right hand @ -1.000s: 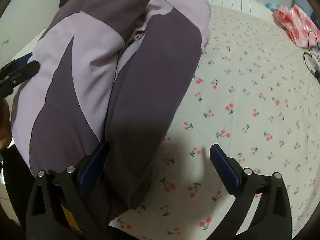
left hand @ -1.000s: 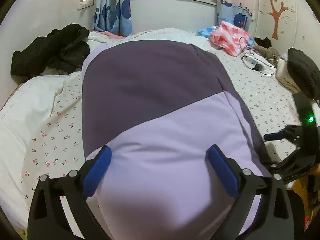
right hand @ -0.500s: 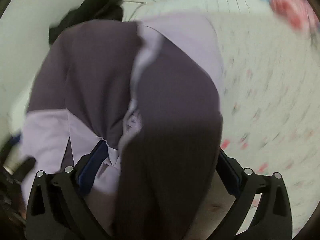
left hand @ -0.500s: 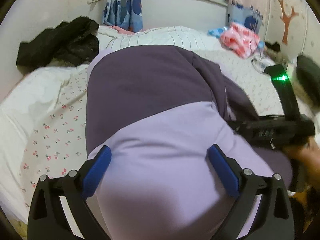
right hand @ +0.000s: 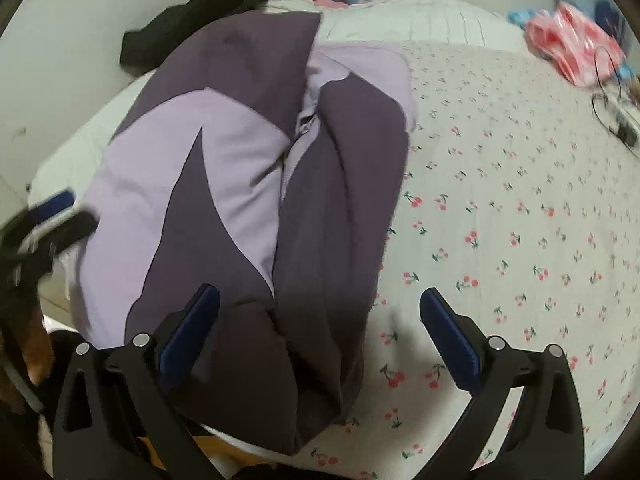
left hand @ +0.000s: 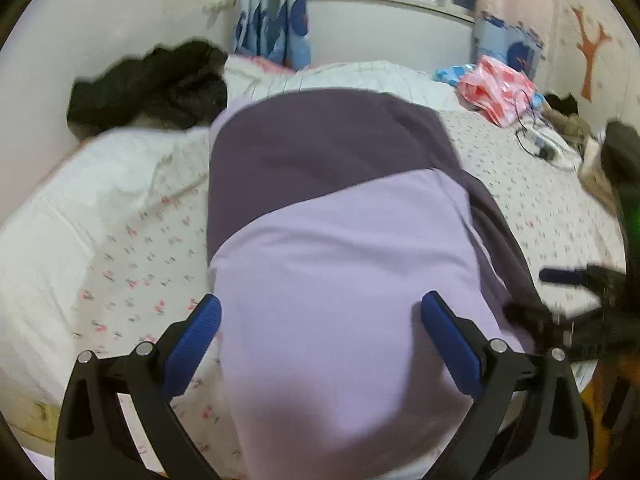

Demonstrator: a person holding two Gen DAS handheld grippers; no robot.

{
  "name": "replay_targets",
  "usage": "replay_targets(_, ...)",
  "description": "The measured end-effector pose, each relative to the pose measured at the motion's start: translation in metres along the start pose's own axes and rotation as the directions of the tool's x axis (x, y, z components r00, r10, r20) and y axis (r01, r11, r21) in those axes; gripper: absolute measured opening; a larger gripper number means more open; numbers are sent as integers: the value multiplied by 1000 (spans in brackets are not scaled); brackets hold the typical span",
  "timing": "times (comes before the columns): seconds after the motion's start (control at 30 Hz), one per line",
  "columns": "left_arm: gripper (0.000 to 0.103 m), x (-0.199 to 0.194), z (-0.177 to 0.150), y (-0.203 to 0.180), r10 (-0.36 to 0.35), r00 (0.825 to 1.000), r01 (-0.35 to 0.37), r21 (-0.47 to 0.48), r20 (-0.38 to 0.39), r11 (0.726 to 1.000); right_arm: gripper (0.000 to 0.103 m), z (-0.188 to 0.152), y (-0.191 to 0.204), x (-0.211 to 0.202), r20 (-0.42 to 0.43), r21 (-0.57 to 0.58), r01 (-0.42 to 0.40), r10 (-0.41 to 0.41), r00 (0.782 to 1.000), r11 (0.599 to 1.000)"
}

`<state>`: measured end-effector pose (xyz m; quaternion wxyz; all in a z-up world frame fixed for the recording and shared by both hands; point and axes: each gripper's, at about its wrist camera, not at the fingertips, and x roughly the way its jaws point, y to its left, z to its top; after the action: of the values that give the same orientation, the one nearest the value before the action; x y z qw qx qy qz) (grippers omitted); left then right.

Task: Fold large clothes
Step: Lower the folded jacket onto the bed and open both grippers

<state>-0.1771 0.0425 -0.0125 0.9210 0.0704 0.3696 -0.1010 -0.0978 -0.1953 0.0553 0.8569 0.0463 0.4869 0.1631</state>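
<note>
A big jacket (left hand: 340, 240) in lilac and dark purple lies folded lengthways on the cherry-print bed sheet (left hand: 140, 264). My left gripper (left hand: 322, 340) hovers open over its lilac near end, one blue finger on each side, gripping nothing. In the right wrist view the jacket (right hand: 240, 180) fills the left half, with its dark right panel laid inward. My right gripper (right hand: 320, 328) is open above the jacket's near right edge and the sheet (right hand: 500, 200). Blurred at the far left is one of the left gripper's fingers (right hand: 52, 204).
A black garment (left hand: 148, 84) is heaped by the wall at the back left. A pink plastic bag (left hand: 496, 88), a cabled power strip (left hand: 540, 144) and dark clothes (left hand: 620, 152) sit at the back right. Bare sheet stretches right of the jacket.
My right gripper swung in over the jacket's right side half a second ago and has drawn back to the right. My left gripper stayed open over the lilac end.
</note>
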Motion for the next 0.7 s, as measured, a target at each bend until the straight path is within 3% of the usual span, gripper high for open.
replay_targets(0.1, 96, -27, -6, -10, 29, 998, -32, 67, 51, 997, 96, 4, -2, -26, 46, -15, 28, -28, 999, 999)
replay_targets(0.23, 96, -50, -7, -8, 54, 994, -60, 64, 92, 996, 96, 9, 6, -60, 161, -23, 49, -45, 986, 999)
replay_targets(0.3, 96, -59, -7, -4, 55, 992, -59, 38, 110, 998, 96, 4, 9, -60, 154, -30, 57, -52, 987, 998)
replay_targets(0.37, 96, -64, -7, -3, 62, 991, -65, 21, 116, 998, 96, 2, 12, -50, 90, -48, 63, -59, 994, 997)
replay_targets(0.47, 96, -66, -6, -2, 56, 992, -59, 19, 111, 998, 96, 1, 1, -48, 64, -10, 30, -29, 997, 1000)
replay_targets(0.7, 96, -53, 2, 3, 34, 998, -34, 1, 59, 999, 96, 36, 0, -70, 170, -29, 32, -27, 985, 999)
